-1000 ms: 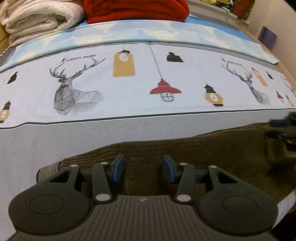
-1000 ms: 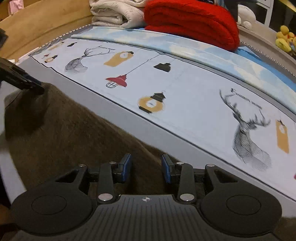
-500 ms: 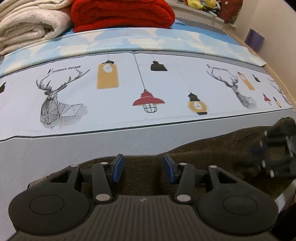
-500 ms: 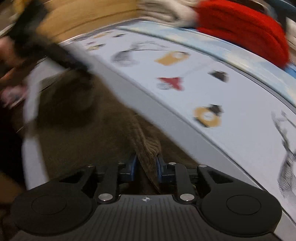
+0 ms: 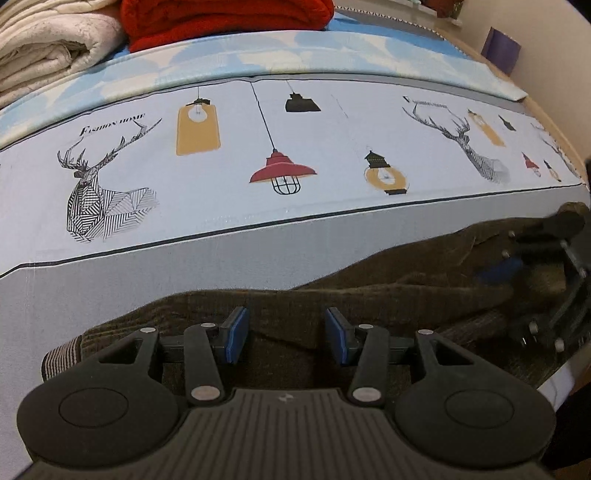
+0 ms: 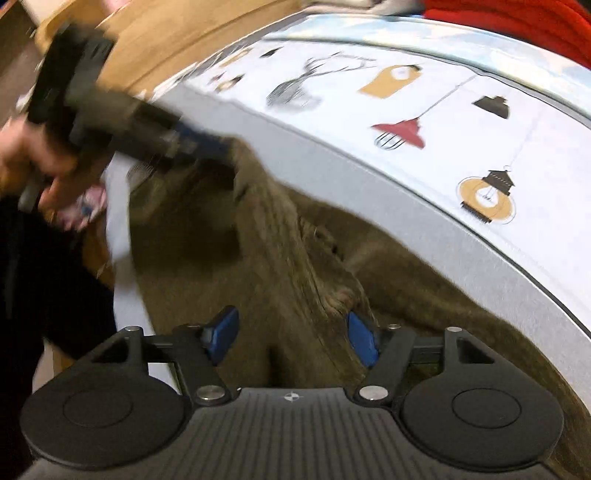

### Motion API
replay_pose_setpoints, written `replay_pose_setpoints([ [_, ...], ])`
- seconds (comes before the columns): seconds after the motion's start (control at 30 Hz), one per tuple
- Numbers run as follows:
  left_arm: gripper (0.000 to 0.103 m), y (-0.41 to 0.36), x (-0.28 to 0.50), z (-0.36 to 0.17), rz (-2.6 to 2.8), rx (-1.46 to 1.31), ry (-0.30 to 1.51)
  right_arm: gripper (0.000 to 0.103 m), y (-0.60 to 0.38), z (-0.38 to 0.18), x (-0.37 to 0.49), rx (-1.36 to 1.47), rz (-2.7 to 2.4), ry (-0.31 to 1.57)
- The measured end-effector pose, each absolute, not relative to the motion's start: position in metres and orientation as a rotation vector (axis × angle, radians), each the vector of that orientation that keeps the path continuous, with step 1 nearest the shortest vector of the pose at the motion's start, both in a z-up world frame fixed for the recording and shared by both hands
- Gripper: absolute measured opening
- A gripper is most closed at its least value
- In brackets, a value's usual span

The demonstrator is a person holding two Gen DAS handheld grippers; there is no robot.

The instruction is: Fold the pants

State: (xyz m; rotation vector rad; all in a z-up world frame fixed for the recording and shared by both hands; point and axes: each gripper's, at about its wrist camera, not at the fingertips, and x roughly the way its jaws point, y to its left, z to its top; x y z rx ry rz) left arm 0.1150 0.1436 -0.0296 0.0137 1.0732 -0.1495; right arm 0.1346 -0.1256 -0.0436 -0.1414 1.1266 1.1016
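Note:
Dark olive-brown corduroy pants (image 5: 369,306) lie along the near edge of the bed, with a ribbed cuff (image 5: 61,354) at the left. My left gripper (image 5: 284,336) is open, its blue pads low over the fabric. My right gripper (image 6: 290,338) is open, with a raised fold of the pants (image 6: 291,258) standing between its pads. The right gripper also shows blurred at the far right of the left wrist view (image 5: 543,280). The left gripper appears blurred at the upper left of the right wrist view (image 6: 199,144), at the pants' far end.
The bed has a printed sheet (image 5: 280,147) with deer and lamps and a grey band (image 5: 184,266). A folded cream blanket (image 5: 48,48) and a red blanket (image 5: 221,18) lie at the back. A wooden bed frame (image 6: 155,48) runs along the left.
My right gripper was shut on a fold of the pants half a second ago and has opened, leaving the fold standing. My left gripper stays open and has shifted slightly over the fabric.

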Motion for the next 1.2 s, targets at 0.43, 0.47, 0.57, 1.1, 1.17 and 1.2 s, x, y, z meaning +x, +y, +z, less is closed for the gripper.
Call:
replay_pose_setpoints([
  [0.43, 0.051, 0.157, 0.11, -0.027, -0.139, -0.014, 1.069, 0.069, -0.097, -0.07, 0.194, -0.035, 1.01, 1.288],
  [0.47, 0.051, 0.159, 0.109, -0.027, -0.138, -0.014, 1.068, 0.069, -0.096, -0.073, 0.195, -0.018, 1.038, 1.323],
  [0.57, 0.051, 0.166, 0.109, -0.026, -0.129, -0.025, 1.064, 0.069, -0.083, -0.068, 0.176, -0.163, 1.167, 1.341],
  [1.1, 0.051, 0.173, 0.106, -0.019, -0.123, -0.045, 1.042, 0.068, -0.067, -0.093, 0.188, 0.026, 1.169, 1.404],
  [1.17, 0.051, 0.173, 0.105, -0.02, -0.121, -0.038, 1.045, 0.068, -0.069, -0.096, 0.202, 0.15, 1.112, 1.399],
  [1.2, 0.051, 0.174, 0.105, -0.02, -0.117, -0.038, 1.046, 0.064, -0.072, -0.096, 0.208, 0.201, 1.095, 1.384],
])
